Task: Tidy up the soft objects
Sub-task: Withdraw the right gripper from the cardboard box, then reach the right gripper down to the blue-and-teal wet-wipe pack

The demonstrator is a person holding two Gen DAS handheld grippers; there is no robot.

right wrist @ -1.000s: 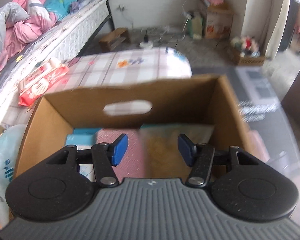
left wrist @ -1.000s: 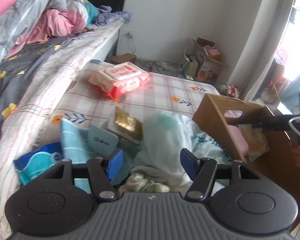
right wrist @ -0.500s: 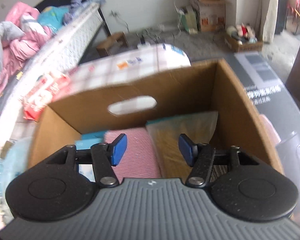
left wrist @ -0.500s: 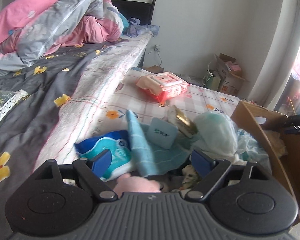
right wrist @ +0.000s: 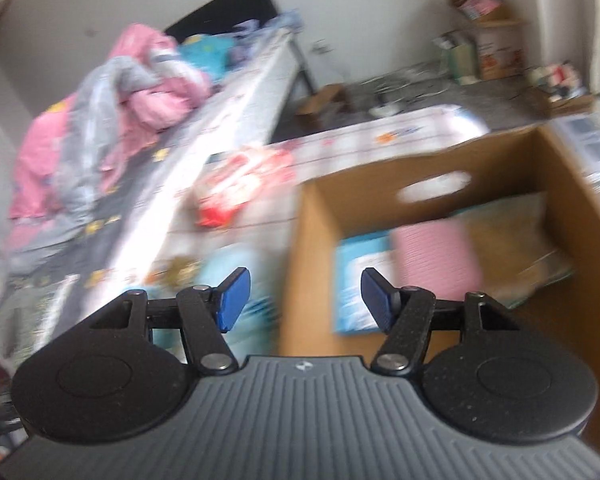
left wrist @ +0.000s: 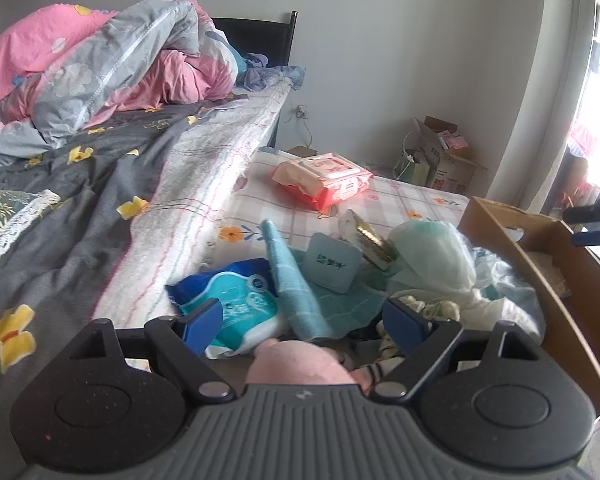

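Observation:
A pile of soft things lies on the checked table [left wrist: 384, 196]: a blue wipes pack [left wrist: 236, 304], a teal cloth [left wrist: 292, 288], a pale green bag [left wrist: 432, 256], a red wipes pack [left wrist: 324, 176] farther back, and a pink soft item [left wrist: 300, 364] right under my left gripper [left wrist: 306, 320], which is open above the pile. My right gripper [right wrist: 304, 300] is open and empty over the left wall of the brown cardboard box [right wrist: 572, 184]. The box holds a pink pack [right wrist: 436, 260], a blue pack [right wrist: 360, 280] and a tan pack [right wrist: 516, 240].
A bed [left wrist: 100, 168] with a grey sheet and a heaped pink and grey quilt [left wrist: 100, 64] runs along the left. An open carton [left wrist: 444, 156] and clutter stand on the floor by the far wall. The cardboard box [left wrist: 540, 264] borders the pile on the right.
My left gripper pulled back and left, so the pink item and blue pack came into view. My right gripper swung left from over the box interior to its left wall.

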